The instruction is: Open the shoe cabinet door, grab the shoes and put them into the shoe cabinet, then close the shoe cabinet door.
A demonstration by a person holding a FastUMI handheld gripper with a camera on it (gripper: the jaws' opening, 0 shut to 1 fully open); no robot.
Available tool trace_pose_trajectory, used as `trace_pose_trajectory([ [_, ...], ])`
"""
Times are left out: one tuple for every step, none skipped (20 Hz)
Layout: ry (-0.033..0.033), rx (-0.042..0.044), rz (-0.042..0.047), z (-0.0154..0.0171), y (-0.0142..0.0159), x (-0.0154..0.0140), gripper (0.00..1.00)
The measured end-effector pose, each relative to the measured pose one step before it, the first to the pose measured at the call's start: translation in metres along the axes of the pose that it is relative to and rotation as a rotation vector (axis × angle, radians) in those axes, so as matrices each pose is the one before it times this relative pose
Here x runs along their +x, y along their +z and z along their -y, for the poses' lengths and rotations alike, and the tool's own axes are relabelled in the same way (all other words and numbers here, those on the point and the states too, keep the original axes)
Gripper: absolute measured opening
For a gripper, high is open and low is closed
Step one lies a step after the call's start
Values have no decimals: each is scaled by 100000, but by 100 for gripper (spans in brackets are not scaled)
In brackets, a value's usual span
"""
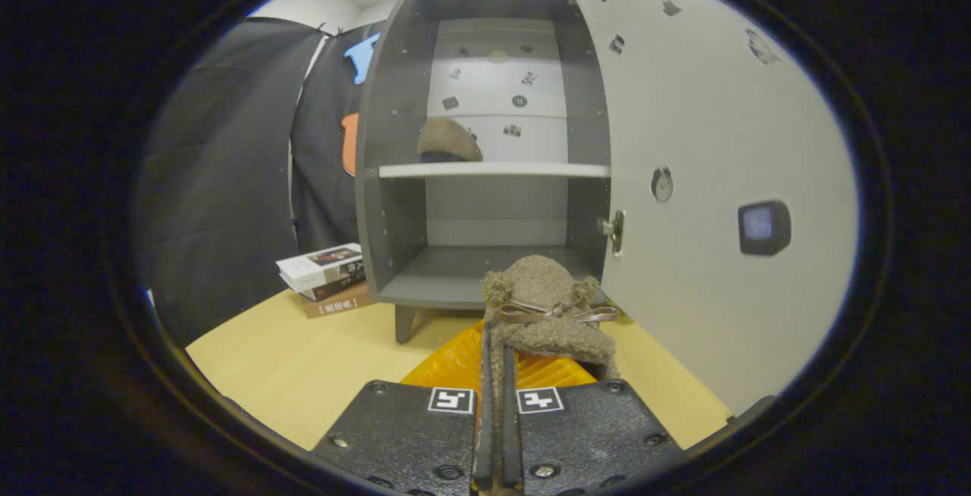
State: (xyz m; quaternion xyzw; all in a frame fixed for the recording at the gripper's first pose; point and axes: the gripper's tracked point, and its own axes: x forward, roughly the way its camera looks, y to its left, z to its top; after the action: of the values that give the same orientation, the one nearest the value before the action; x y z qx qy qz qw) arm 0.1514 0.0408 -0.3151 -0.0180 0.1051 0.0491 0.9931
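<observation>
A fuzzy brown shoe with a ribbon bow [548,306] is pinched at its heel edge between the two fingers of my gripper [497,375], which is shut on it. The shoe hangs in the air just ahead of the fingers, in front of the lower compartment of the grey shoe cabinet [394,200]. The cabinet door [713,200] stands wide open to the right of the opening. On the middle shelf [493,170] sits a second fuzzy brown shoe [449,139], towards the left.
A stack of books [326,277] lies on the light wooden table [303,359] left of the cabinet's foot. Black cloth hangs behind and to the left. The door carries a small round knob [662,183] and a dark square piece [764,227].
</observation>
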Motion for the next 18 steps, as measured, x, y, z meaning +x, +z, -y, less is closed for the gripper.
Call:
trace_pose_trajectory([
  [496,-890,2376,-24,1510,-615,8],
  [-101,-1397,1943,156,1390,-429,8],
  [-140,-1097,2454,194,1531,-358,8],
  [-24,-819,1807,186,1454,-303,8],
  [118,-227,1396,92,1242,-291,8],
  [650,-1,694,-26,1291,-242,8],
  [1333,-422,554,-200,1266,-157,8],
  [1426,-639,573,-232,1331,108,8],
  [1338,-1315,138,-231,1234,29,8],
  [1837,-1805,-401,-341,1104,-52,8],
  [1361,-1203,181,-259,1066,-127,8],
  [1799,-248,-4,-267,1161,-143,8],
  [1222,-674,-62,-313,919,5,8],
  [1113,-2051,216,-141,1002,72,8],
  [1199,-2899,-133,-92,841,432,8],
  [754,-3110,-274,-36,747,350,8],
  [162,-1346,-649,189,595,533,8],
  [-430,116,-2228,165,483,705,8],
])
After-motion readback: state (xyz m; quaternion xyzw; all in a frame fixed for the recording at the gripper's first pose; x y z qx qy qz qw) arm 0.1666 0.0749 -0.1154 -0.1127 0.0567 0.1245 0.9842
